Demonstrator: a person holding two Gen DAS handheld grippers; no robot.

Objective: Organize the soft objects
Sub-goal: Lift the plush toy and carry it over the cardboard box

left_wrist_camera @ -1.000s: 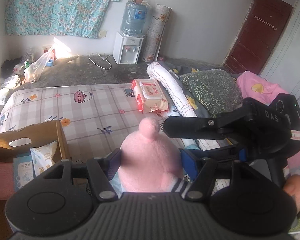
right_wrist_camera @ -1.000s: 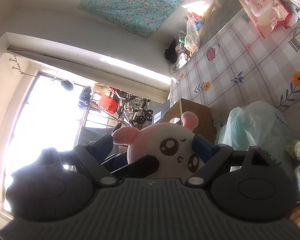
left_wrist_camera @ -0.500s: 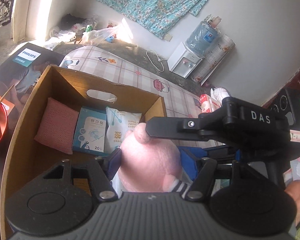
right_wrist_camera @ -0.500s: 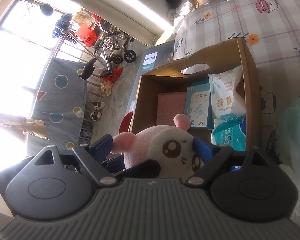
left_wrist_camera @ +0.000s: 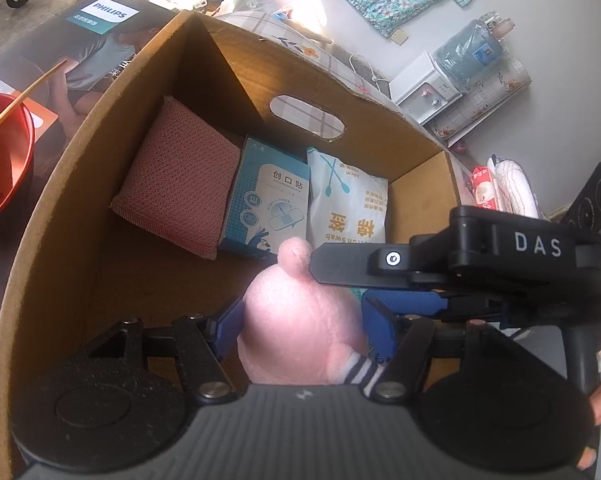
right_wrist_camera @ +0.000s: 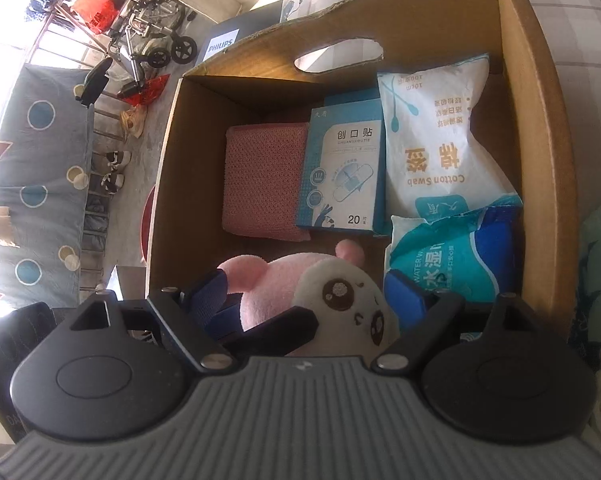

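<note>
Pink plush toy (left_wrist_camera: 300, 320) is pinched between the blue pads of the left gripper (left_wrist_camera: 304, 326) and flanked by the right gripper (right_wrist_camera: 312, 300), whose jaws are closing on it, above the cardboard box (right_wrist_camera: 540, 128). Inside are seen a knitted pad (right_wrist_camera: 260, 176), plaster box (right_wrist_camera: 342, 172), cotton swab bag (right_wrist_camera: 440, 140) and wet wipes (right_wrist_camera: 452, 256).

The cardboard box (right_wrist_camera: 536, 92) stands open on the bed (right_wrist_camera: 580, 8), whose checked cover bears flower prints. On the box floor lie a pink knitted pad (right_wrist_camera: 262, 178), a plaster box (right_wrist_camera: 346, 168), a cotton swab bag (right_wrist_camera: 436, 136) and a wet-wipes pack (right_wrist_camera: 448, 256), side by side.
</note>
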